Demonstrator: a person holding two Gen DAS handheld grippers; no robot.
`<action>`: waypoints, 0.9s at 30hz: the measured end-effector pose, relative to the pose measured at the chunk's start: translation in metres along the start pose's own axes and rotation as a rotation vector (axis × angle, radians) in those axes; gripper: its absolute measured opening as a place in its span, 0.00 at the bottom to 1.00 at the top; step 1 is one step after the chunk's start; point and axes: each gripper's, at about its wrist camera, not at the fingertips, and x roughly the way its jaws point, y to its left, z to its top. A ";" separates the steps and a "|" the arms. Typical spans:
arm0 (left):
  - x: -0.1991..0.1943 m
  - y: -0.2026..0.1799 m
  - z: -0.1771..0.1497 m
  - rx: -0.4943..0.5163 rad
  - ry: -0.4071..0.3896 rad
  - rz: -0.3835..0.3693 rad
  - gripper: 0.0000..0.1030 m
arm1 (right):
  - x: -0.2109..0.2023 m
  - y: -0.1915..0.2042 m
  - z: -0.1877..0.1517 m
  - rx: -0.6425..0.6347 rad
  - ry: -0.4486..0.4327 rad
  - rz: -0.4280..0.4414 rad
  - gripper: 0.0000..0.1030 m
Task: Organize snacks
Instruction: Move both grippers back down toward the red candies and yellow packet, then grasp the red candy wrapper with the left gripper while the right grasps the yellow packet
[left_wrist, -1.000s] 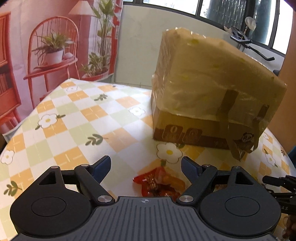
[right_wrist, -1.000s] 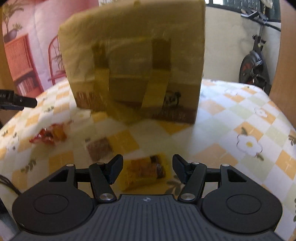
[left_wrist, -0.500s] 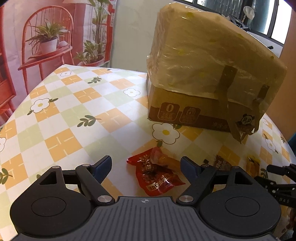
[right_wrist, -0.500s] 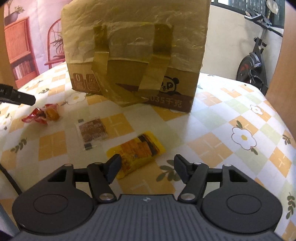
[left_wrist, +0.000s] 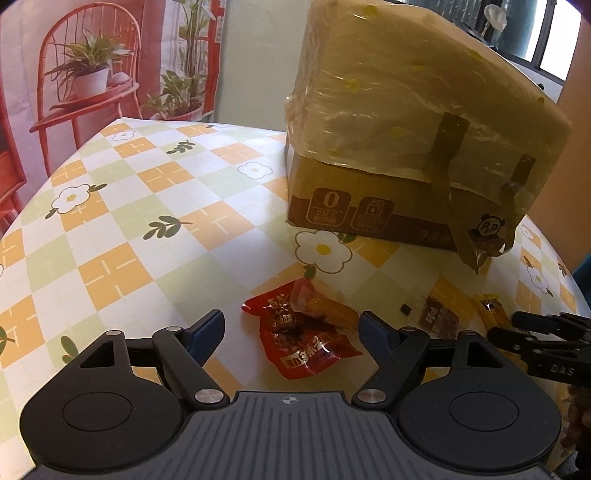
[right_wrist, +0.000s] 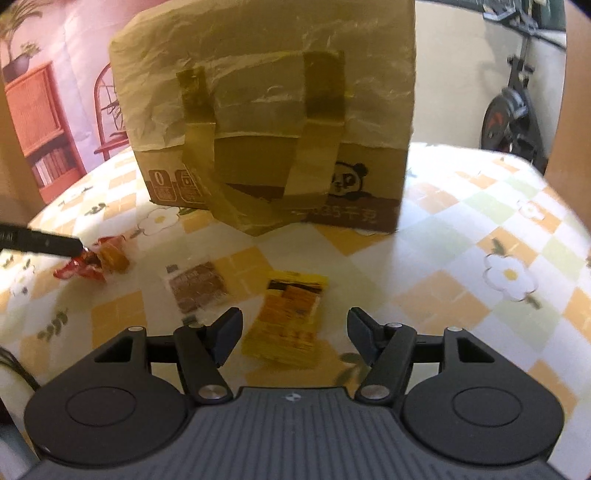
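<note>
Meanwhile, both tongs hang parted and empty over the flower-checked tablecloth (left_wrist: 110, 229), the left gripper (left_wrist: 293, 332) framing a crinkled red snack packet (left_wrist: 303, 339), the right gripper (right_wrist: 294, 332) framing a flat yellow snack packet (right_wrist: 288, 317), before the tape-wrapped cardboard box (right_wrist: 266, 110).
</note>
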 end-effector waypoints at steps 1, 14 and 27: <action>0.000 0.000 0.000 0.000 0.001 0.000 0.79 | 0.005 0.001 0.001 0.012 0.013 0.005 0.65; 0.008 -0.001 -0.006 -0.014 0.029 0.016 0.66 | 0.023 -0.011 0.004 -0.040 -0.079 -0.057 0.37; 0.017 0.009 -0.010 -0.060 0.032 0.037 0.46 | 0.022 0.005 -0.005 -0.155 -0.119 -0.071 0.37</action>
